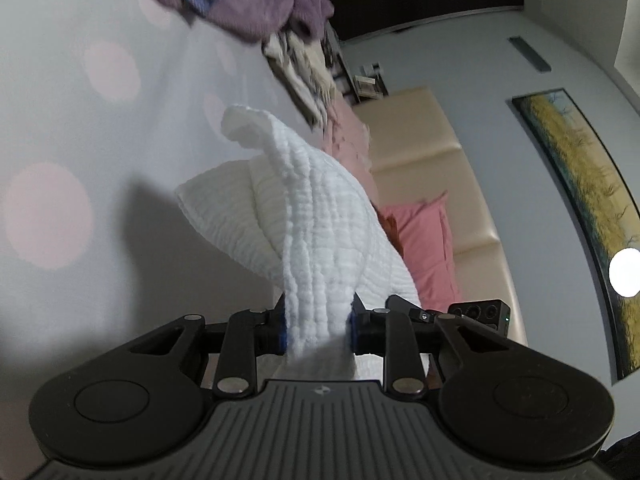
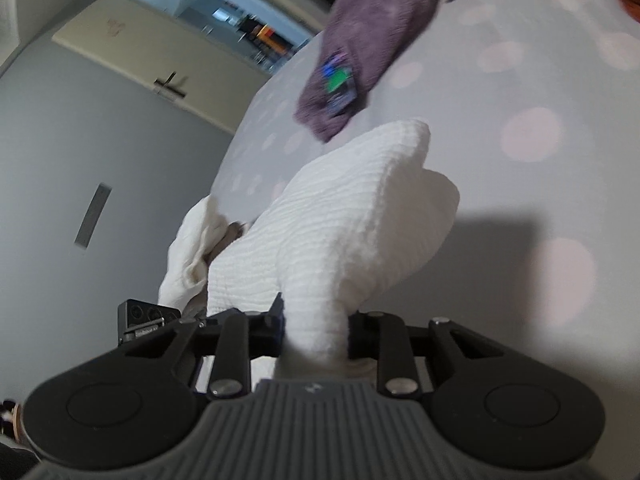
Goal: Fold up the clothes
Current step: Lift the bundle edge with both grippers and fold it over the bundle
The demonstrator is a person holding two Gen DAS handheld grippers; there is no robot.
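A: What is the left tool (image 1: 318, 330) doing?

B: It is clenched on a bunched edge of the white ribbed cloth (image 1: 316, 216), which rises in folds above the pale bed sheet with pink dots (image 1: 60, 128).

A: And the right tool (image 2: 314, 332)?

B: Also clamped on the white ribbed cloth (image 2: 340, 216), gripping a gathered edge. The cloth is lifted off the sheet (image 2: 540, 160) and casts a shadow on it.

A: Anything else on the bed?

B: A purple fleece garment (image 2: 376, 28) with a bright green and blue patch lies farther back, blurred. Beside it sits a heap of other clothes (image 1: 304, 68). A pink pillow (image 1: 424, 248) leans against a cream headboard (image 1: 432, 148).
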